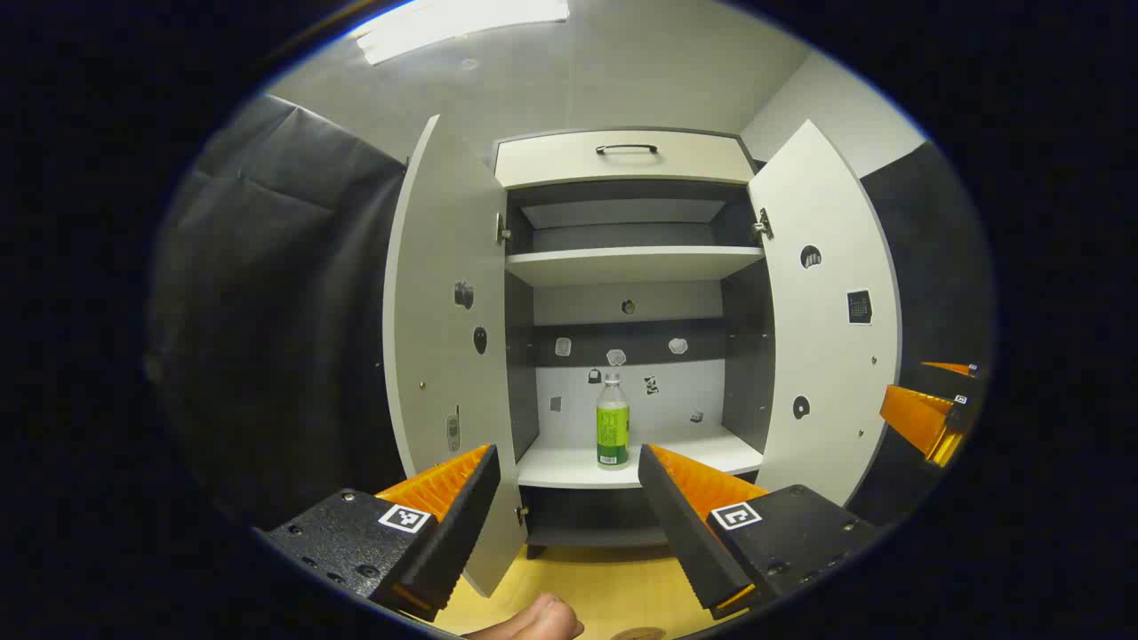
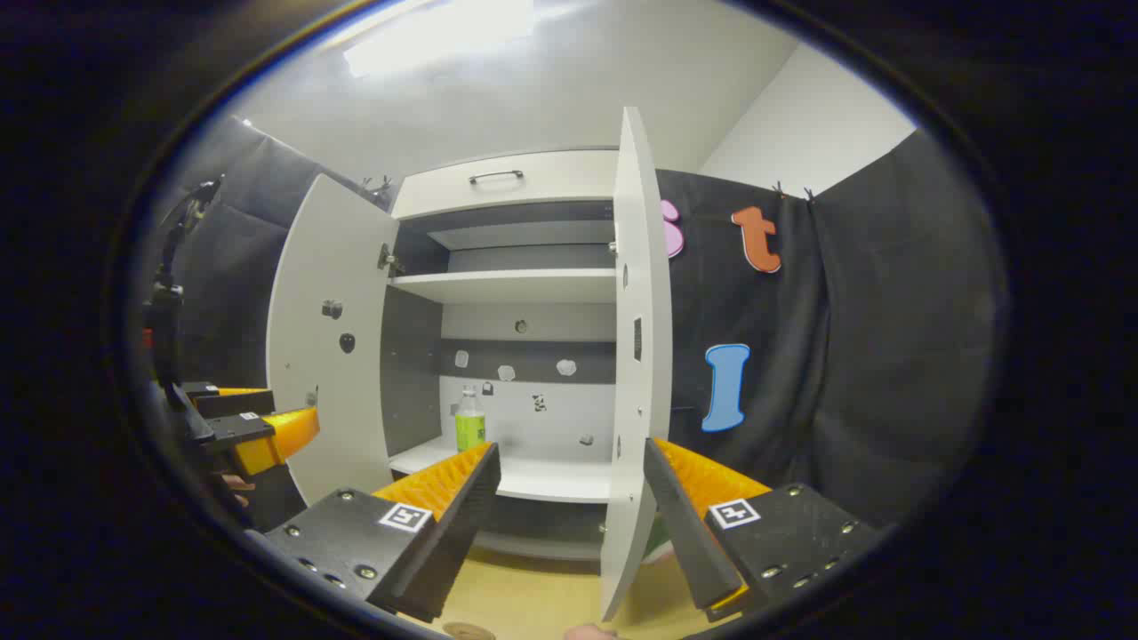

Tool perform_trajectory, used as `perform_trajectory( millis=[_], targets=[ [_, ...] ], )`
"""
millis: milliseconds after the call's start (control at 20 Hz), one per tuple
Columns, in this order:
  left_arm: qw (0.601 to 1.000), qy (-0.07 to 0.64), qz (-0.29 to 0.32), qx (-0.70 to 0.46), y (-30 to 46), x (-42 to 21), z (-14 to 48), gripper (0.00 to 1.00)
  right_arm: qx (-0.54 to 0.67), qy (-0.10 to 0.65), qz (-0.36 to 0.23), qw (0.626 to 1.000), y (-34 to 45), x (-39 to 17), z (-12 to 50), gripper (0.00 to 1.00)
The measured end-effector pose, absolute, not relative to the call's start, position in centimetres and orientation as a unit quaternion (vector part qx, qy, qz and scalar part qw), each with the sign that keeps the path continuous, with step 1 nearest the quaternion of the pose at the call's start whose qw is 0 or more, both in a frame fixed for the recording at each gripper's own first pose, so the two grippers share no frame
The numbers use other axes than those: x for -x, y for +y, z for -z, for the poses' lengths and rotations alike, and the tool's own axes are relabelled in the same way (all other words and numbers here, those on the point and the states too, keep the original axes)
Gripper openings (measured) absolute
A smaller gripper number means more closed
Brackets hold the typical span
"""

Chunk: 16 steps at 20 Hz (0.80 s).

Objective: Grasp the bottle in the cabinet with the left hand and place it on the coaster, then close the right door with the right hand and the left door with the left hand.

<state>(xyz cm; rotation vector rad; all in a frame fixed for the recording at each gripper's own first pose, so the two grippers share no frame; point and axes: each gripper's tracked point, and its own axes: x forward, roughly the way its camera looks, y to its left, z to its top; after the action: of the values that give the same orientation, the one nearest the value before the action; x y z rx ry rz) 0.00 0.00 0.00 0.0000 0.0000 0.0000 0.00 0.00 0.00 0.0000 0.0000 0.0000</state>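
A clear bottle with a green label and white cap stands upright on the lower shelf of the white cabinet, both doors swung wide. My left gripper is open, well in front of the shelf, with the bottle between its fingers' line of sight. The left door and right door flank the opening. In the right gripper view the bottle sits at the shelf's left, the right door stands edge-on ahead, and my right gripper is open. A round coaster's edge peeks at the bottom.
The cabinet has an upper shelf and a top drawer with a dark handle. A yellow wooden tabletop lies below. A fingertip shows at the bottom edge. Black cloth hangs on both sides. The other gripper appears far left.
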Motion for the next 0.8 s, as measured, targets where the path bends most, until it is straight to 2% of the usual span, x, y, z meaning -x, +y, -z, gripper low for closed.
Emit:
perform_trajectory(
  millis=[400, 800],
  targets=[
    [0.999, -0.006, 0.03, 0.012, -0.5, -3.3, -0.5, 0.99, 0.009, -0.002, 0.004, 1.0, 2.0, -1.5, -0.6, 0.97],
    [0.998, 0.013, 0.057, -0.004, -0.9, -8.4, 2.5, 0.98, 0.014, 0.013, 0.023, 1.0, 3.5, -3.7, 0.4, 0.97]
  ],
)
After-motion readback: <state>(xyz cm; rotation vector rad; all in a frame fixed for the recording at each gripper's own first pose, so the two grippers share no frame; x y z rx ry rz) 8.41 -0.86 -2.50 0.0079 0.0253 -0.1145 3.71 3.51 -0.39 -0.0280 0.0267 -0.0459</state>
